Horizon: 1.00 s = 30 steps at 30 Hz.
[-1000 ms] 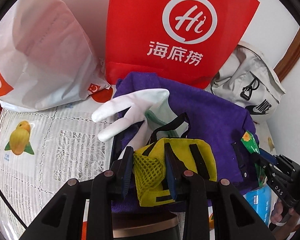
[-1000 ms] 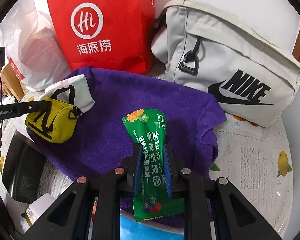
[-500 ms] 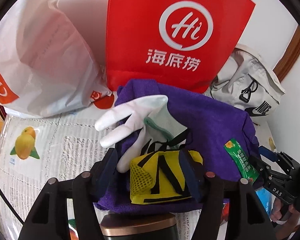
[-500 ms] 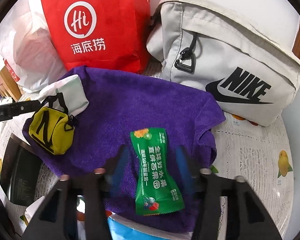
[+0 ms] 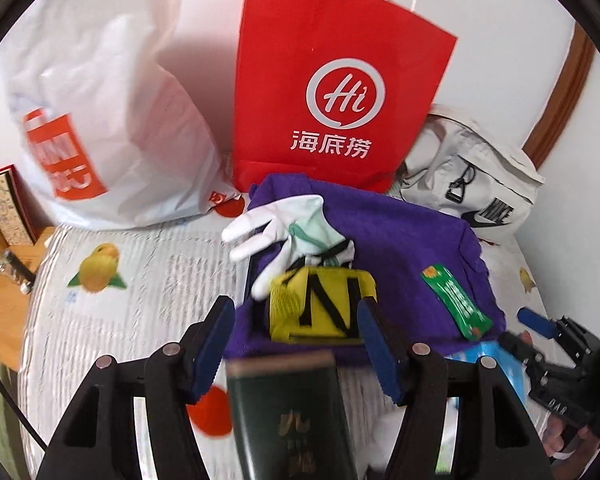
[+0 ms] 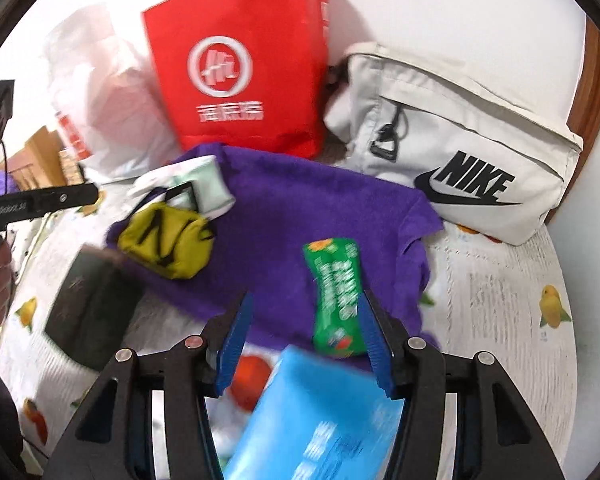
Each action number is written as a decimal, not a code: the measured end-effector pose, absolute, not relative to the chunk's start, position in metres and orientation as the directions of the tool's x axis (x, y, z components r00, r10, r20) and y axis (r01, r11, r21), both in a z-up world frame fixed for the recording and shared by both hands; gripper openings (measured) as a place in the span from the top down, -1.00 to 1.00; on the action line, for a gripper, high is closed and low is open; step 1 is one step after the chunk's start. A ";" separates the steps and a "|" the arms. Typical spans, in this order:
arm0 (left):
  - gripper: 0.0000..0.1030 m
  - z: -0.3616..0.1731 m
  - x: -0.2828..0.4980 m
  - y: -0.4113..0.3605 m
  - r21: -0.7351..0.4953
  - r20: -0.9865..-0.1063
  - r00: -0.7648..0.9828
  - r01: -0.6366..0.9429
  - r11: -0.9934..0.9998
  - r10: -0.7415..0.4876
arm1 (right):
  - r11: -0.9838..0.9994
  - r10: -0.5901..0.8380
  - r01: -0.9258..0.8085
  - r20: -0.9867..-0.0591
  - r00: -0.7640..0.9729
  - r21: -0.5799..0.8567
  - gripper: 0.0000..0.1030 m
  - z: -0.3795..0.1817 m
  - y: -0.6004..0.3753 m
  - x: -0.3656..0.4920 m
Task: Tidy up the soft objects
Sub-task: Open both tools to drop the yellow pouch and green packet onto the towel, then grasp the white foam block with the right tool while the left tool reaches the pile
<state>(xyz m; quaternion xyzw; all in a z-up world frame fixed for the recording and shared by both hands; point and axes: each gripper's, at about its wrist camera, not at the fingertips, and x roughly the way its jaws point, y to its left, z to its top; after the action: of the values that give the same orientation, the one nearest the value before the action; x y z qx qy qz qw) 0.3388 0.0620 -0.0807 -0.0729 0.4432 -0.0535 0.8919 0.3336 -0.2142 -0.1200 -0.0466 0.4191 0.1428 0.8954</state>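
Observation:
A purple towel [image 5: 396, 240] [image 6: 300, 216] lies spread on the table. On it lie a small yellow pouch with black straps [image 5: 320, 306] [image 6: 166, 240], a white glove [image 5: 276, 228] [image 6: 188, 184] and a green snack packet [image 5: 456, 306] [image 6: 336, 296]. My left gripper [image 5: 296, 344] is open and empty, pulled back just short of the pouch. My right gripper [image 6: 306, 340] is open and empty, with the packet's near end between its fingertips.
A red paper bag [image 5: 332, 88] [image 6: 244, 64], a white plastic bag [image 5: 100, 120] and a grey Nike bag [image 6: 460, 164] stand behind the towel. A dark green box [image 5: 288, 416] [image 6: 88, 312] and a blue packet [image 6: 320, 416] lie in front.
Both grippers opened and let go: the left released the yellow pouch, the right released the green packet. Both then drew back from the towel.

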 end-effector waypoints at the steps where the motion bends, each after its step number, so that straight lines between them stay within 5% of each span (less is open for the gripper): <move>1: -0.20 -0.079 0.332 0.063 -0.179 -0.781 0.604 0.026 0.984 -0.158 | 0.948 0.235 -0.315 -0.762 0.603 0.043 -0.11 -0.120 -0.210 0.323; 11: -0.20 -0.084 0.255 0.079 -0.187 -0.788 0.601 -0.021 0.982 -0.137 | 0.854 0.334 -0.521 -0.772 0.541 0.005 -0.41 -0.141 -0.148 0.254; 21: -0.20 -0.110 0.226 0.104 -0.206 -0.812 0.569 -0.069 0.976 -0.131 | 0.740 0.260 -0.644 -0.802 0.539 -0.193 -0.49 -0.173 -0.095 0.248; 23: -0.20 -0.115 0.226 0.108 -0.216 -0.814 0.564 -0.077 0.973 -0.136 | 0.730 0.221 -0.641 -0.806 0.548 -0.236 -0.41 -0.180 -0.088 0.252; 25: -0.20 -0.120 0.227 0.112 -0.228 -0.816 0.560 -0.084 0.970 -0.144 | 0.718 0.207 -0.648 -0.810 0.548 -0.255 0.01 -0.183 -0.086 0.253; 30: -0.20 -0.127 0.226 0.113 -0.239 -0.822 0.548 -0.082 0.967 -0.156 | 0.738 0.208 -0.619 -0.782 0.587 -0.268 0.05 -0.172 -0.089 0.253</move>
<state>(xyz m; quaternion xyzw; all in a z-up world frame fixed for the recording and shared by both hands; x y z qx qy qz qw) 0.2265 0.1133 -0.1268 -0.1258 0.4748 -0.0213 0.8708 0.2528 -0.0894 -0.1722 -0.2678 0.3837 0.2433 0.8496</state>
